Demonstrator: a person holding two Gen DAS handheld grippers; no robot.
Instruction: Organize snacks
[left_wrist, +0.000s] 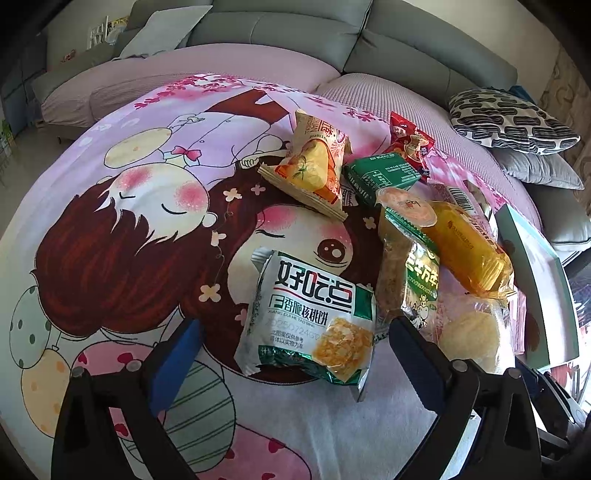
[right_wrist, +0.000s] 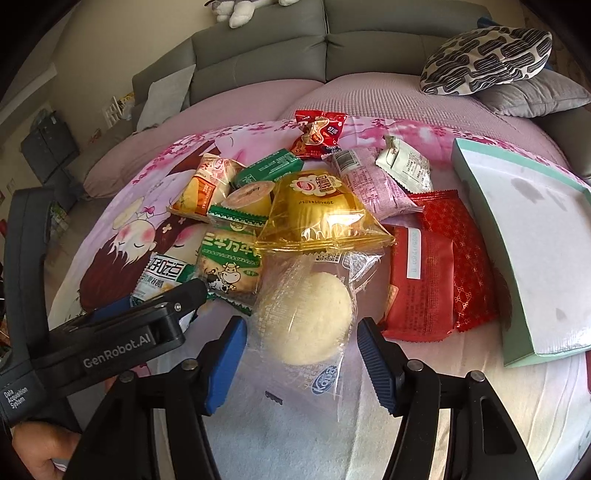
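My left gripper (left_wrist: 291, 332): jaws spread wide around the white-green walnut cookie packet (left_wrist: 306, 317), not pressing it | My right gripper (right_wrist: 301, 332): jaws half spread, flanking the clear-wrapped round pastry (right_wrist: 304, 314), pads not touching it | Snack pile (right_wrist: 317, 206) on cartoon blanket (left_wrist: 129, 221), beside mint box lid (right_wrist: 517, 236)

My right gripper (right_wrist: 301, 354) is straddling the clear-wrapped round pastry (right_wrist: 304, 317), blue pads flanking the wrapper; contact is not resolvable. The left gripper (right_wrist: 192, 291) is reaching in over the white-green packet (right_wrist: 162, 277). Red packets (right_wrist: 421, 280) are lying between the pastry and the teal-rimmed box (right_wrist: 517, 354).
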